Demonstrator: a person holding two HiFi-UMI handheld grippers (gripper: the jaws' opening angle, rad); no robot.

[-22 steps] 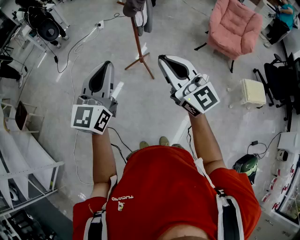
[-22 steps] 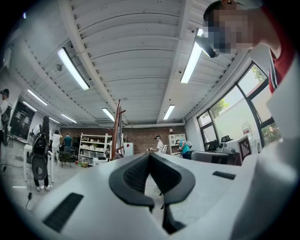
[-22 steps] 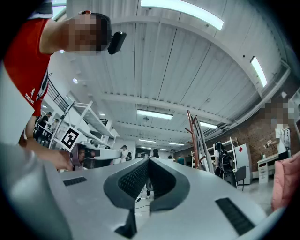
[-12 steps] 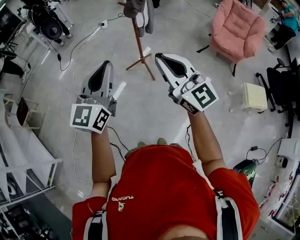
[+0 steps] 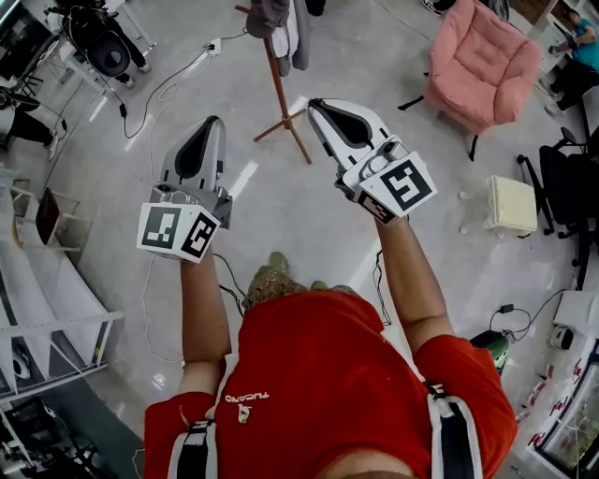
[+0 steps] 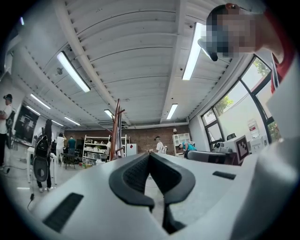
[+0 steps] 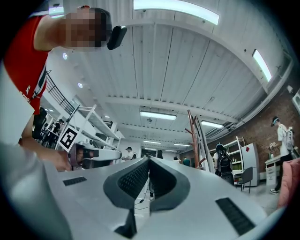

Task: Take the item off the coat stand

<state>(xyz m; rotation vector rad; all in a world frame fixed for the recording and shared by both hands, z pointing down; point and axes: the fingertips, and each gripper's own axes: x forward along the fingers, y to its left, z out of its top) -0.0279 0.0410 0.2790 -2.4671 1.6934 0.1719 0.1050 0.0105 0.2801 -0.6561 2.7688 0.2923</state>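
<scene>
In the head view a wooden coat stand [image 5: 278, 94] rises from the floor at the top centre, with grey and white clothing [image 5: 284, 25] hanging from its top. My left gripper [image 5: 214, 122] is held out a little to the left of the stand's feet, jaws shut and empty. My right gripper [image 5: 313, 104] is just right of the stand's legs, also shut with nothing in it. In the left gripper view [image 6: 149, 154] the coat stand [image 6: 116, 129] is far off to the left. From the right gripper [image 7: 149, 160] the coat stand [image 7: 194, 136] shows to the right, some way off.
A pink armchair [image 5: 484, 61] stands at the back right, with a cream stool [image 5: 512, 204] and black office chairs [image 5: 569, 178] nearer. Cables [image 5: 150, 103] trail across the floor on the left. Black equipment [image 5: 96, 45] and white shelving [image 5: 42, 304] line the left side.
The person has stepped forward, one foot now showing ahead. Both grippers have moved slightly up the view toward the coat stand. Jaws stay shut.
</scene>
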